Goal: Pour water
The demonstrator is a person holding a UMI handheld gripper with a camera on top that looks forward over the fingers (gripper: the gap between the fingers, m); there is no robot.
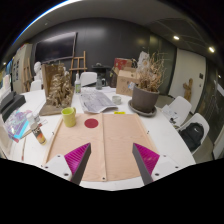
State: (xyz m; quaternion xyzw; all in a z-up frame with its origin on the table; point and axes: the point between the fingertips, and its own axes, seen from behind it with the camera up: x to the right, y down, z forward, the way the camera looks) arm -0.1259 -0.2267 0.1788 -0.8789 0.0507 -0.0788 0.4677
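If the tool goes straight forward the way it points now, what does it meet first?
The tool is open and empty, over a brown mat. Straight ahead it would probably first meet the red coaster, then the papers beyond. The yellow cup stands off to the left. Depth is hard to judge.

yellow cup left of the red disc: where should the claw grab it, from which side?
Take the yellow cup across its side wall, mid-height, coming in level from the claw side. It stands upright, rim up, apart from the red disc. The claw is open.
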